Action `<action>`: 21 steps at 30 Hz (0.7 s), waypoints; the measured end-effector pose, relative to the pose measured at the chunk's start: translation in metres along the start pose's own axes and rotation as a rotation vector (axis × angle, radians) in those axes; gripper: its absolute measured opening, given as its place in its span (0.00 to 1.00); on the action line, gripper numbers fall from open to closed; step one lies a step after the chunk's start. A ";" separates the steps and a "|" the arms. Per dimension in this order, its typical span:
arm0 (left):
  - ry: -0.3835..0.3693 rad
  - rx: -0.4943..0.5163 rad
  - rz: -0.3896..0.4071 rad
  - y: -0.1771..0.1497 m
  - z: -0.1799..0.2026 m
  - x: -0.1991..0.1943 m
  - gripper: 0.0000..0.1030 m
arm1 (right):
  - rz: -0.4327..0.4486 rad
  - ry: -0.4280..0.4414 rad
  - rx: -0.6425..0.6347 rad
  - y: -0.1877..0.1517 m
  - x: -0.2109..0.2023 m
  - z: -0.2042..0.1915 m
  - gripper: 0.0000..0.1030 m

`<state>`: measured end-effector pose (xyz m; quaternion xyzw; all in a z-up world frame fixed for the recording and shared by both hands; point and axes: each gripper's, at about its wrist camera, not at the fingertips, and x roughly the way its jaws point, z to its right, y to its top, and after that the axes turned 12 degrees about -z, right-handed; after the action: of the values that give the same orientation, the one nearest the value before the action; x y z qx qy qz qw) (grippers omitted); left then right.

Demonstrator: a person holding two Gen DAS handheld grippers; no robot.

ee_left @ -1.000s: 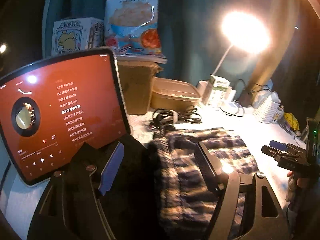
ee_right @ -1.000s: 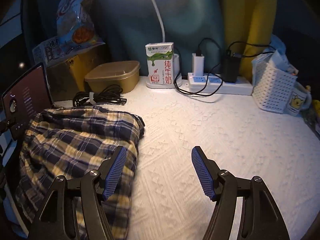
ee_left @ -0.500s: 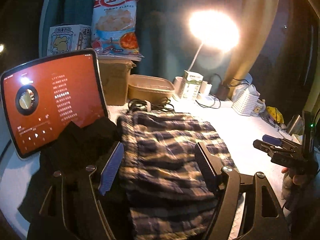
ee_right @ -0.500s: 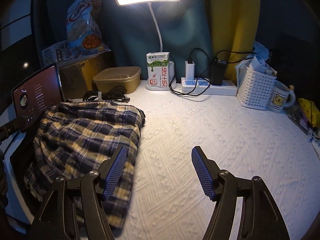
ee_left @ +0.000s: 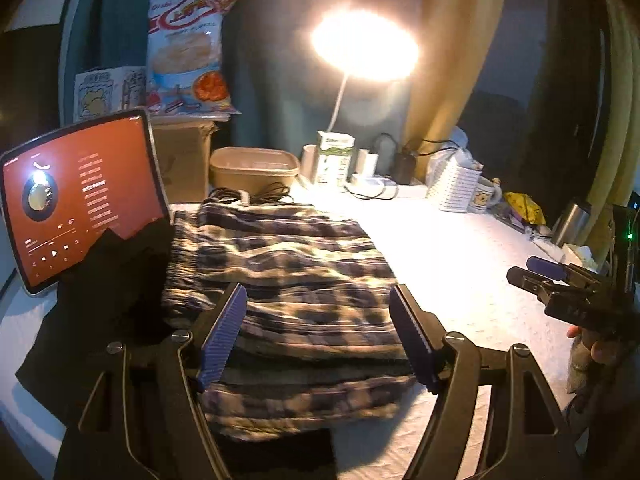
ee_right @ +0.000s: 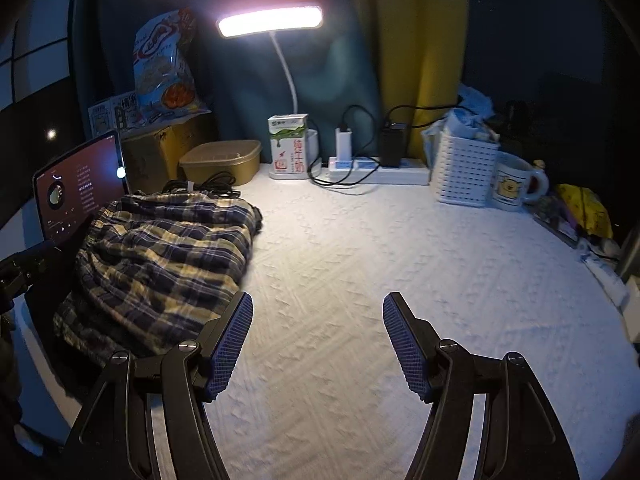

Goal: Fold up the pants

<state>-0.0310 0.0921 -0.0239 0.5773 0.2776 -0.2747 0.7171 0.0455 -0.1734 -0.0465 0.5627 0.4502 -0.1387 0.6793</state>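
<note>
Plaid pants (ee_left: 288, 280) apparently folded on desk (ee_right: 380, 280); both grippers, left (ee_left: 316, 336) and right (ee_right: 318, 344), fingers wide, empty. Next: tidy edges.

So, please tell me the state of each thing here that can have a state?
Left gripper: open, holding nothing, above the pants.
Right gripper: open, holding nothing, over the bare white cloth.
Blue and yellow plaid pants: folded into a rumpled bundle.
Red-screen tablet: switched on, propped upright.
White bar desk lamp: lit.
Tan plastic food box: lid closed.
</note>
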 end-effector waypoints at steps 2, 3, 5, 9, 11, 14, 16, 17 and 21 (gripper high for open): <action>-0.004 0.012 0.006 -0.001 0.011 -0.003 0.71 | 0.011 -0.007 0.007 -0.006 -0.009 0.007 0.68; -0.005 0.020 0.010 -0.002 0.016 -0.005 0.71 | 0.017 -0.011 0.010 -0.008 -0.013 0.010 0.68; -0.011 0.039 0.020 -0.003 0.028 -0.009 0.71 | 0.029 -0.018 0.016 -0.012 -0.022 0.016 0.68; -0.015 0.087 0.043 -0.003 0.049 -0.019 0.71 | 0.061 -0.037 0.028 -0.020 -0.043 0.028 0.68; -0.015 0.110 0.065 -0.003 0.057 -0.026 0.71 | 0.076 -0.050 0.027 -0.024 -0.053 0.032 0.68; -0.020 0.124 0.092 -0.001 0.067 -0.035 0.71 | 0.107 -0.067 0.029 -0.029 -0.073 0.037 0.68; -0.013 0.128 0.114 0.000 0.074 -0.043 0.72 | 0.123 -0.073 0.030 -0.031 -0.083 0.038 0.68; -0.005 0.128 0.120 0.001 0.077 -0.047 0.74 | 0.132 -0.075 0.030 -0.032 -0.088 0.039 0.68; -0.020 0.149 0.183 0.003 0.088 -0.071 0.89 | 0.180 -0.085 0.030 -0.035 -0.113 0.040 0.68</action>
<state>-0.0713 0.0113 0.0447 0.6490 0.1955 -0.2340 0.6970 -0.0236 -0.2562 0.0165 0.6047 0.3667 -0.1078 0.6987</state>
